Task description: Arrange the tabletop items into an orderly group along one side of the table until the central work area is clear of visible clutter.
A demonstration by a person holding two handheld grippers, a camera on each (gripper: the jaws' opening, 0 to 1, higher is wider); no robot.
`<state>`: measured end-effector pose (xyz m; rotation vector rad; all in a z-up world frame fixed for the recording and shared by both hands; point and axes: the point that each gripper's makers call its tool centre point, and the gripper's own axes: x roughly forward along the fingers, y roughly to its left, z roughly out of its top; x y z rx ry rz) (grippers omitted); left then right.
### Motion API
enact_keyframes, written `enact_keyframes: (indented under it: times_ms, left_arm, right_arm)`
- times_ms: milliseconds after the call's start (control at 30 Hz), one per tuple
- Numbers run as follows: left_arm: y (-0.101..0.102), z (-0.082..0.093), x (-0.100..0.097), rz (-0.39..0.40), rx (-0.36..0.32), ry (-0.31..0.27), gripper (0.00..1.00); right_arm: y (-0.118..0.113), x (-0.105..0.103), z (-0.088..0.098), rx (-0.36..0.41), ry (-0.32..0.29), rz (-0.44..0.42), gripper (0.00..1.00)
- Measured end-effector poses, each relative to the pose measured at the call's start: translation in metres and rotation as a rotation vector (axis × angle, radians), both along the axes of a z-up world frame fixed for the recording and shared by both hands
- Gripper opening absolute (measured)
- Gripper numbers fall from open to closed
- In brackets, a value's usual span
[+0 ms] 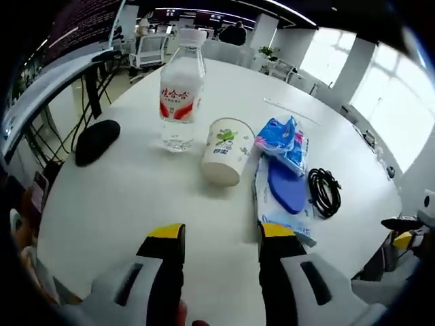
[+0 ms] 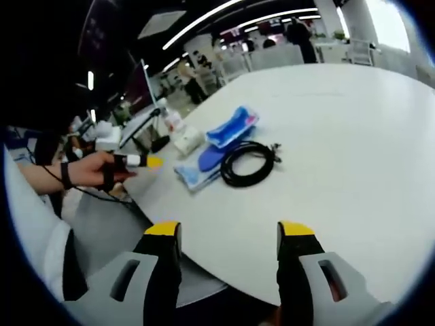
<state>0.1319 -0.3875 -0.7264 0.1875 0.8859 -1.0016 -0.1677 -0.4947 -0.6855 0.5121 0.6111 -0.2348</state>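
On the white round table (image 1: 122,204) a clear water bottle (image 1: 181,92) with a red label stands upright. A paper cup (image 1: 226,151) lies tipped beside it. To its right lie a blue snack packet (image 1: 282,144), a blue oval pad (image 1: 287,187) on a clear sleeve, and a coiled black cable (image 1: 325,191). A black mouse-like object (image 1: 96,141) sits at the left. My left gripper (image 1: 221,234) is open, short of the cup. My right gripper (image 2: 229,231) is open over the table's near edge, facing the cable (image 2: 247,163), blue pad (image 2: 211,157) and packet (image 2: 233,125).
In the right gripper view a person's hand holds the left gripper (image 2: 136,161) at the table's left edge, and the tabletop (image 2: 353,136) stretches away bare on the right. Desks, chairs and monitors stand beyond the table. Windows line the far side.
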Motion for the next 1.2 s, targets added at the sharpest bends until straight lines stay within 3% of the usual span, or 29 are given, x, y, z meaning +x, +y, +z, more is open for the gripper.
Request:
enact_keyframes:
  times_ms: [367,633,1033,1200]
  left_arm:
    - [-0.044,0.005,0.016,-0.093,0.01,-0.042,0.42]
    - [-0.065,0.011,0.032,-0.12,0.013,-0.053,0.43]
    - [-0.073,0.001,0.03,-0.134,0.041,-0.026,0.45]
    - [-0.076,-0.003,0.029,-0.154,0.084,-0.038,0.49]
  right_arm:
    - [-0.001,-0.02,-0.001,0.001,0.007,-0.049,0.55]
    - [-0.004,-0.031,0.0,-0.003,0.013,-0.088,0.55]
    - [-0.001,-0.042,0.004,-0.004,0.04,-0.121,0.55]
    - [-0.001,-0.047,0.007,-0.011,0.05,-0.141,0.55]
